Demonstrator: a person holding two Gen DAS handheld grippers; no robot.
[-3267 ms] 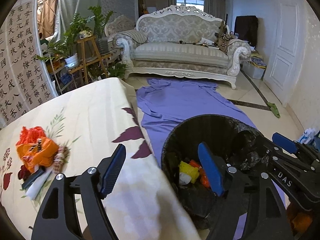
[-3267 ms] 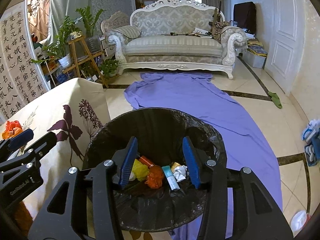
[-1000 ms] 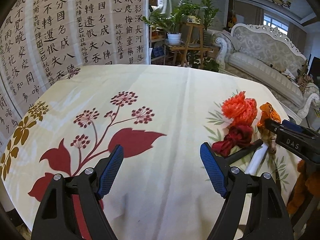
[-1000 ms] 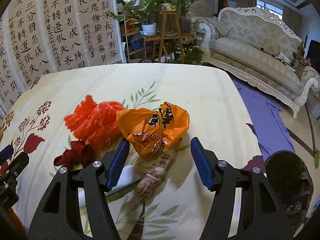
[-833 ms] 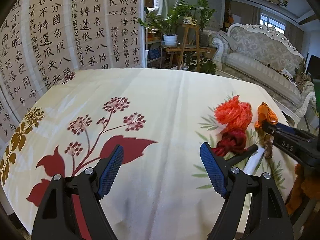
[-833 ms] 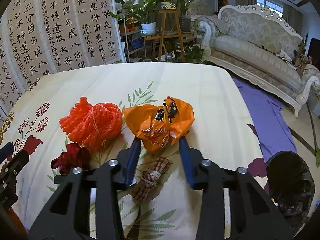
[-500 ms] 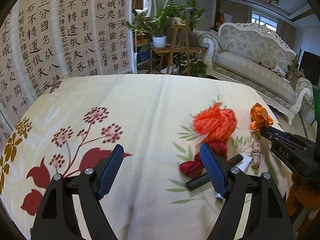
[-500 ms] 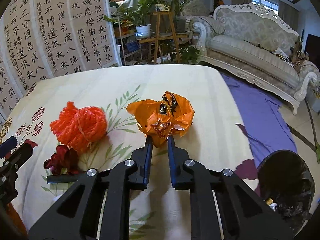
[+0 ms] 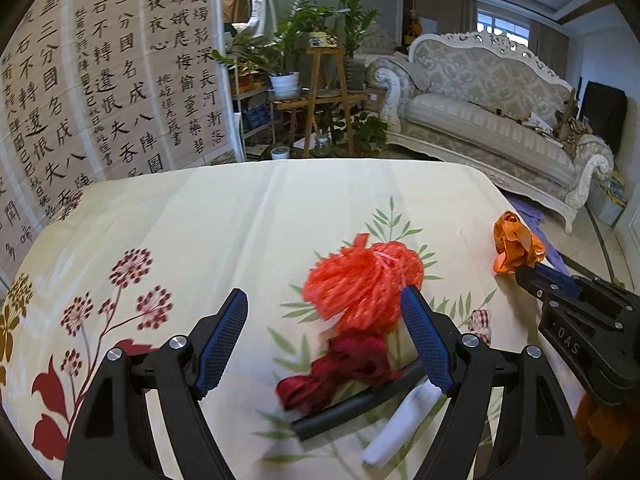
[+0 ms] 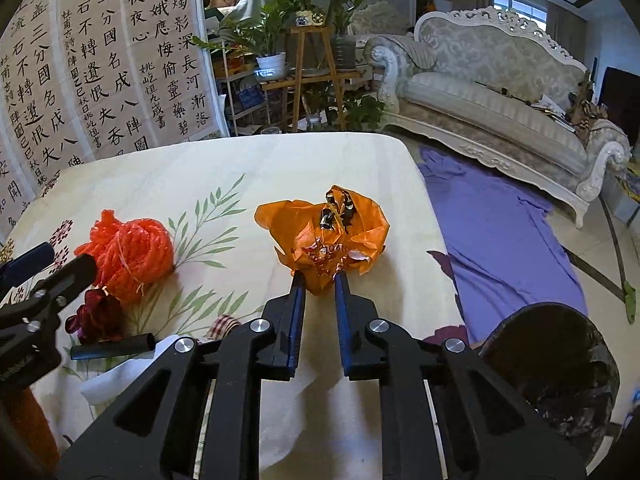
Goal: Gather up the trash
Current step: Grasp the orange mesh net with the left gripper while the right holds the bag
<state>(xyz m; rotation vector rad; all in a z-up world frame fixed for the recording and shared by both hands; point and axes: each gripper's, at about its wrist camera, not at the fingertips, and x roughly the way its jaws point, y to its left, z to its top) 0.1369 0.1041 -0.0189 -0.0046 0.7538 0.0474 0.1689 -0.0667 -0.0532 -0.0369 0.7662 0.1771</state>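
On the flowered tablecloth (image 10: 320, 160), an orange plastic bag (image 10: 324, 236) is pinched by the right gripper (image 10: 320, 280).

Nearest, the bag's lower edge is clamped between narrow blue-padded jaws at the table's right side, with the black-lined trash bin (image 10: 552, 360) seen low beside the table. The left gripper (image 9: 324, 324) is held wide, nothing gripped, over a dark red ribbon (image 9: 340, 368), a black tube (image 9: 352, 404) and a white scrap (image 9: 400, 424). Just beyond, an orange-red rope bundle (image 9: 360, 280) is lying. Farther off, a calligraphy screen (image 9: 100, 80) and a pale sofa (image 9: 480, 120) are seen.
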